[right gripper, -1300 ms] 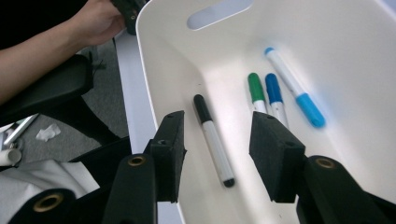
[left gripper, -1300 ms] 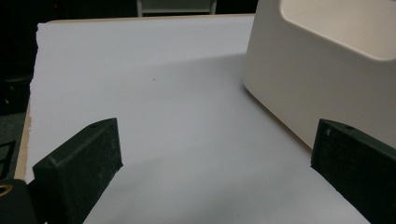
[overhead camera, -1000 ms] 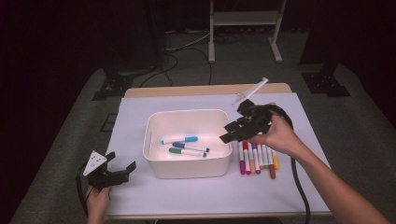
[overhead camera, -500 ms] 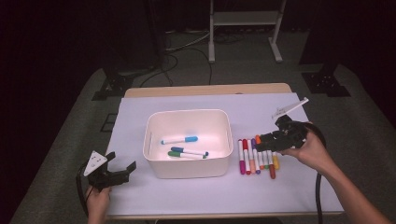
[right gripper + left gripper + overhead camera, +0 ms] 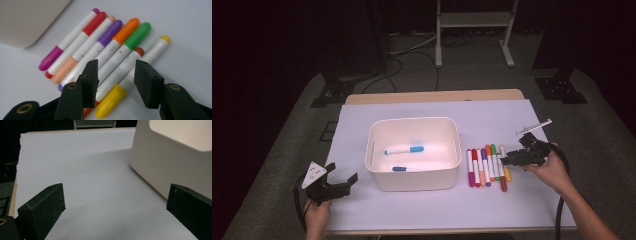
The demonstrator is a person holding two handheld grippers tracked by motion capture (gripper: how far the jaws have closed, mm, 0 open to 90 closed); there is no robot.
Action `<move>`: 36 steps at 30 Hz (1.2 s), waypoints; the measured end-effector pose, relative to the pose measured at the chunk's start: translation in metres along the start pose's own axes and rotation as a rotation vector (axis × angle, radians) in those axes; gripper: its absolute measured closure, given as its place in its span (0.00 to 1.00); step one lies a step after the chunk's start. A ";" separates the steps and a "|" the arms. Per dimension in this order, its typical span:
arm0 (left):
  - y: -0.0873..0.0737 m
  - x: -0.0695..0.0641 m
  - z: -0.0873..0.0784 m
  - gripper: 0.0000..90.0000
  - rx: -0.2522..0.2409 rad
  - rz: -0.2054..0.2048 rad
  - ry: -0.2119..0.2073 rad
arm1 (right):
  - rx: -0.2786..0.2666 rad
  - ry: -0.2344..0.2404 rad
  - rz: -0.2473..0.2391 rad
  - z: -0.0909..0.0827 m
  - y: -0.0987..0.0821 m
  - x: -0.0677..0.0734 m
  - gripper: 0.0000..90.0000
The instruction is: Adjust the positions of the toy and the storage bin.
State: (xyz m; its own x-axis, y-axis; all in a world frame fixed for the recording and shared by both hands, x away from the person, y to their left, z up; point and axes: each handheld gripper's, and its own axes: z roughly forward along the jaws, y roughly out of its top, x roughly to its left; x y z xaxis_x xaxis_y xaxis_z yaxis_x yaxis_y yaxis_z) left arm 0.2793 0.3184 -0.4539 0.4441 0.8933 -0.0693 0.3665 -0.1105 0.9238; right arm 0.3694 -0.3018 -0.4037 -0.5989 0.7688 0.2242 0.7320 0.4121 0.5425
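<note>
A white bin (image 5: 414,154) sits on a pale lavender-white sheet (image 5: 432,107) covering a light wood-coloured surface (image 5: 432,96); inside it lie two white markers (image 5: 404,150) with blue caps. Beside the bin, a row of white-barrelled markers (image 5: 107,53) shows caps of magenta, red, peach, purple, orange, green, reddish brown and yellow. The right gripper (image 5: 115,75) and the left gripper (image 5: 334,182) are black, the left one topped by a grey three-cornered plate (image 5: 313,173). The floor around is grey carpet (image 5: 287,130), the background dark.
</note>
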 end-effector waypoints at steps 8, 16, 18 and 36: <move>0.000 0.000 0.000 0.01 -0.001 0.003 -0.001 | 0.031 -0.068 0.019 0.016 -0.003 -0.009 0.62; 0.000 0.000 0.000 0.01 -0.001 0.000 -0.002 | 0.064 -0.147 0.026 0.023 -0.011 -0.014 0.66; 0.000 0.000 0.000 0.01 0.000 0.000 -0.002 | 0.065 -0.171 0.028 0.019 -0.014 -0.015 0.70; 0.000 0.000 0.000 0.01 0.002 0.001 0.000 | 0.023 -0.126 0.112 -0.002 -0.026 -0.021 0.84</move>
State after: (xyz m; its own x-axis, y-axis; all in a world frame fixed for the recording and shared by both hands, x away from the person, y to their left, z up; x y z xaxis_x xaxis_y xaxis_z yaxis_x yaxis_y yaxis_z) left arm 0.2796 0.3185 -0.4540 0.4448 0.8930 -0.0683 0.3674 -0.1123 0.9233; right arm 0.3621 -0.3298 -0.4205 -0.4684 0.8653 0.1784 0.8003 0.3299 0.5007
